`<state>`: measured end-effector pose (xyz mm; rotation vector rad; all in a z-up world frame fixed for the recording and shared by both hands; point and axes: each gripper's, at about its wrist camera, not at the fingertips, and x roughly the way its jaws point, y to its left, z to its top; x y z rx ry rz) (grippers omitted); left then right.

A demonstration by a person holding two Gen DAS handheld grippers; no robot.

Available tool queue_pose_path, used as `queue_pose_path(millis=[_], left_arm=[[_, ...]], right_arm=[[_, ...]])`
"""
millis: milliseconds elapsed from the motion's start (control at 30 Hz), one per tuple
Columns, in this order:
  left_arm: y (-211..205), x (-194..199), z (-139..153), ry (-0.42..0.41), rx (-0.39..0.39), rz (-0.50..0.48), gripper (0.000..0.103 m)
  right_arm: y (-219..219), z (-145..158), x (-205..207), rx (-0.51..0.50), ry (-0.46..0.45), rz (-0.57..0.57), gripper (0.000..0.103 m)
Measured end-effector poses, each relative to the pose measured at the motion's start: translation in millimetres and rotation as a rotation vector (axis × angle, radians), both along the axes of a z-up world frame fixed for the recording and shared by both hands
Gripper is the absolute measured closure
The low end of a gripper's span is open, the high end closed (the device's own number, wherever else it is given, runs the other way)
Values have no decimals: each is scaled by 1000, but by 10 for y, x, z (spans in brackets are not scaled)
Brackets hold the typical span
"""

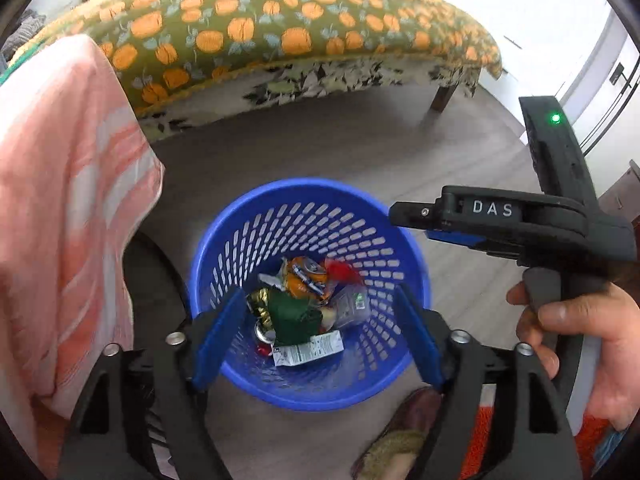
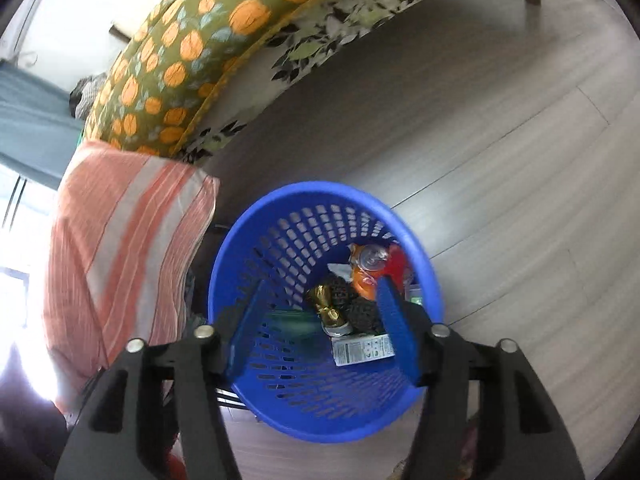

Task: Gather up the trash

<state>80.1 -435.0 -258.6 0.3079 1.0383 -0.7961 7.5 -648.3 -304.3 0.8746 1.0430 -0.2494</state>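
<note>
Both grippers, left (image 1: pixel 320 332) and right (image 2: pixel 320 322), hang wide apart and hold nothing above the blue bin (image 1: pixel 256 384), where trash (image 1: pixel 304 312) lies inside.

Daylight is bright. In your right wrist view a window (image 2: pixel 16 240) at far left blows out to white glare. In the left wrist view the wall (image 1: pixel 460 12) above is overexposed. Fisheye bends the bed (image 1: pixel 248 36) into an arc; black vignette at corners. Blue basket (image 2: pixel 320 312) rim slightly motion-smeared; soft shadow under bed.
</note>
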Motion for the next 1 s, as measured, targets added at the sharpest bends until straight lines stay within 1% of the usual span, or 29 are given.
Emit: queue_pose_path(millis=[33, 67, 100, 133, 167, 200, 233, 333, 367, 400, 500, 600, 667, 700, 767, 833, 867, 933, 967, 1000], left_arm=[[11, -48, 52, -13, -15, -3, 24], [32, -86, 121, -20, -35, -9, 24], [75, -166, 221, -32, -60, -15, 21], [113, -243, 339, -52, -82, -17, 15], [152, -316, 444, -70, -105, -24, 14], [201, -412, 585, -100, -137, -38, 11], [216, -468, 665, -122, -149, -44, 6], [297, -650, 916, -174, -191, -72, 5], [316, -697, 969, -179, -194, -80, 5], [335, -730, 1013, -185, -189, -83, 5], [363, -837, 1122, -249, -125, -45, 5], [387, -910, 1213, -307, -119, -38, 5], [395, -931, 1262, -314, -115, -37, 5], [401, -935, 1287, -298, -113, -39, 5], [433, -906, 1335, -250, -107, -4, 5], [472, -895, 1367, -231, -104, 33, 5], [478, -899, 1368, -239, -89, 49, 5], [456, -932, 1355, -289, -25, 85, 5], [453, -946, 1350, -304, -8, 92, 5], [460, -958, 1348, -304, -7, 90, 5]], right_arm=[[-19, 43, -10, -17, 2, -8, 25], [-20, 121, -58, -42, 2, -13, 23], [-12, 205, -99, -59, -1, -11, 23], [10, 300, -153, -70, -1, -7, 17], [26, 362, -175, -82, 3, -5, 12], [61, 457, -220, -101, -1, 1, 12], [112, 566, -288, -119, -9, 17, 12], [259, 835, -464, -158, -31, 42, 4], [295, 907, -521, -168, -43, 43, 4], [345, 997, -596, -187, -53, 46, 4], [493, 1213, -792, -281, -51, 41, 4], [629, 1402, -990, -387, -62, 37, 4], [708, 1493, -1110, -451, -63, 24, 4], [748, 1527, -1170, -477, -62, 20, 4], [826, 1572, -1263, -515, -61, 23, 4], [893, 1599, -1335, -542, -57, 26, 5], [931, 1605, -1378, -552, -51, 22, 5], [971, 1603, -1437, -550, -52, 15, 5], [982, 1592, -1464, -543, -53, 18, 5], [992, 1576, -1477, -537, -50, 23, 5]])
